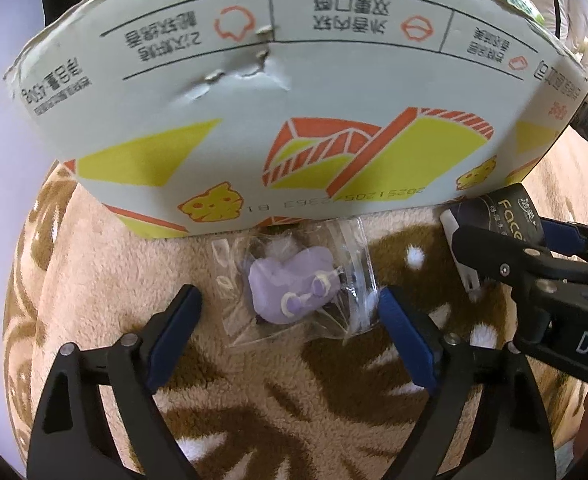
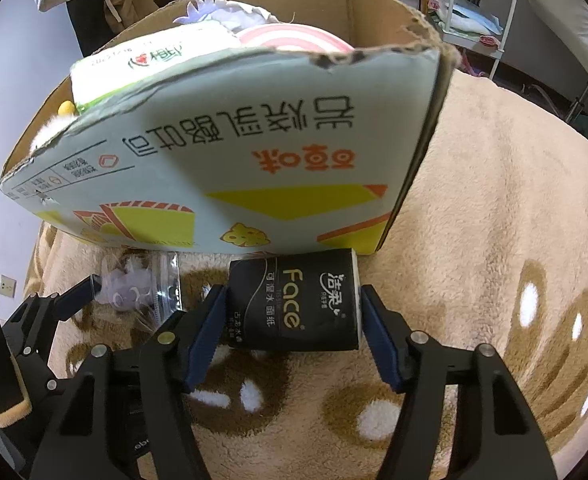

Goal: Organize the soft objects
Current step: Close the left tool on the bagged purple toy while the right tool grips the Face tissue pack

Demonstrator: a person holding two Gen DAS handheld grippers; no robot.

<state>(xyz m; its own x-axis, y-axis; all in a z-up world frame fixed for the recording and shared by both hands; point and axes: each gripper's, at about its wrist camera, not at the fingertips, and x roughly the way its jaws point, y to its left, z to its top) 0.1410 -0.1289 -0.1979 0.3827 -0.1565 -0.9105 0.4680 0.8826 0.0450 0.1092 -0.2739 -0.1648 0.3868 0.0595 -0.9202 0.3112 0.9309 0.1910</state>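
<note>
Right gripper (image 2: 294, 316) is pinching a black "Face" tissue pack (image 2: 294, 304), lying on the fleece blanket (image 2: 474, 240) against the cardboard box (image 2: 254, 152) (holding a green-white tissue pack (image 2: 142, 68), plush items). Left gripper (image 1: 290, 308), jaws spread, is straddling a bagged purple plush toy (image 1: 290, 292).

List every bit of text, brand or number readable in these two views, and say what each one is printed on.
"Face": black tissue pack between the right gripper jaws.
"洁柔": same pack, white logo.
"可湿水面纸": same pack, small line.
"北海道乳酪吐司": cardboard box, printed upside down.
"DA": right gripper arm in the left wrist view; rest cut off.
Box date code and small panel labels: too blurred.
</note>
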